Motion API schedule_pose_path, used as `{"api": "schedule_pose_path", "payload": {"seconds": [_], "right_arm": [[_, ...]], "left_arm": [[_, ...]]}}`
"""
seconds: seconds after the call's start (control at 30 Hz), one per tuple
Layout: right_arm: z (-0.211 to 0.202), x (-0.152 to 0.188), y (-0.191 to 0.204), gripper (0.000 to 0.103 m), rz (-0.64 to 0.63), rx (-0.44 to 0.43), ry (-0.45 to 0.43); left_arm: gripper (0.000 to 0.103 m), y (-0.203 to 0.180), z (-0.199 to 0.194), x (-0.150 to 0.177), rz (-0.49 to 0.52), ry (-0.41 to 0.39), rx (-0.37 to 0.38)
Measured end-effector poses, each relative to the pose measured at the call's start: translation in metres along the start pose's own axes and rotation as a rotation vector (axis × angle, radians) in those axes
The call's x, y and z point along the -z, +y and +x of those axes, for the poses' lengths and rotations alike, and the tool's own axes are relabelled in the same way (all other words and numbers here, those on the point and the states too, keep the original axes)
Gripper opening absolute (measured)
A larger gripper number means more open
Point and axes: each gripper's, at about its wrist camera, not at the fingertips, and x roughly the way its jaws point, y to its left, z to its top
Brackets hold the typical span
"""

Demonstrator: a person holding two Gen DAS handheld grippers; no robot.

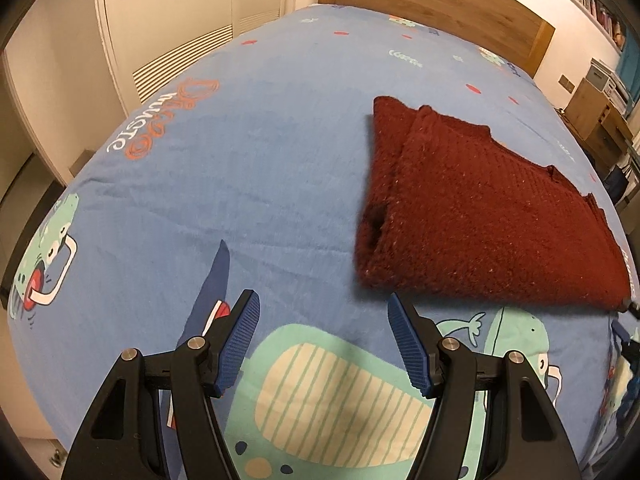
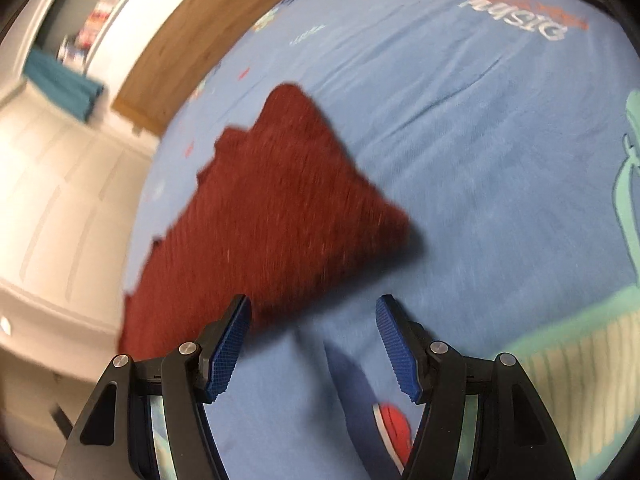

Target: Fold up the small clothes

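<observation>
I'm seeing the dark red knit sweater [image 1: 480, 216] [image 2: 264, 216] lying folded in layers, flat on the bed, edges stepping unevenly.

Bare bedsheet [image 1: 248, 184] fills the left and centre of the left wrist view, flat and open for passing. The folded sweater [image 1: 472, 216] is the one obstacle, at centre right. In the blurred right wrist view it [image 2: 272, 216] lies centre left, with sheet [image 2: 500, 184] open to the right.
</observation>
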Motion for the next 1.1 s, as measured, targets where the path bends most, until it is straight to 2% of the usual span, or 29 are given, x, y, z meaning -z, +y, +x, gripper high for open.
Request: {"api": "schedule_pose_path", "payload": {"seconds": [0.2, 0.27, 0.3, 0.33, 0.4, 0.47, 0.5, 0.73, 0.9, 1.1], "right_arm": [[0.015, -0.024, -0.019, 0.067, 0.177, -0.117, -0.068], [0.018, -0.029, -0.022, 0.063, 0.210, -0.135, -0.085], [0.020, -0.032, -0.024, 0.059, 0.230, -0.146, -0.094], [0.022, -0.039, -0.025, 0.050, 0.247, -0.152, -0.096], [0.026, -0.043, -0.028, 0.041, 0.271, -0.164, -0.096], [0.025, -0.045, -0.026, 0.028, 0.267, -0.184, -0.094], [0.023, -0.046, -0.022, 0.026, 0.254, -0.188, -0.094], [0.020, -0.064, 0.043, 0.021, 0.123, -0.220, -0.065], [0.031, -0.073, 0.111, 0.021, 0.040, -0.260, -0.019], [0.058, -0.052, 0.200, 0.021, -0.068, -0.323, 0.055]], "left_arm": [[0.062, 0.003, -0.001, 0.002, 0.013, 0.010, -0.002], [0.062, 0.003, 0.000, 0.000, 0.020, 0.012, -0.007], [0.062, 0.004, 0.001, -0.001, 0.024, 0.012, -0.010], [0.062, 0.005, 0.001, -0.003, 0.025, 0.013, -0.012], [0.062, 0.007, 0.001, -0.006, 0.024, 0.011, -0.011], [0.062, 0.009, 0.000, -0.008, 0.024, 0.009, -0.008], [0.062, 0.009, 0.000, -0.009, 0.025, 0.008, -0.006], [0.062, 0.014, -0.003, -0.008, 0.017, 0.009, 0.018], [0.062, 0.025, -0.010, -0.008, -0.022, 0.005, 0.042], [0.062, 0.042, -0.020, -0.008, -0.047, -0.007, 0.039]]}}
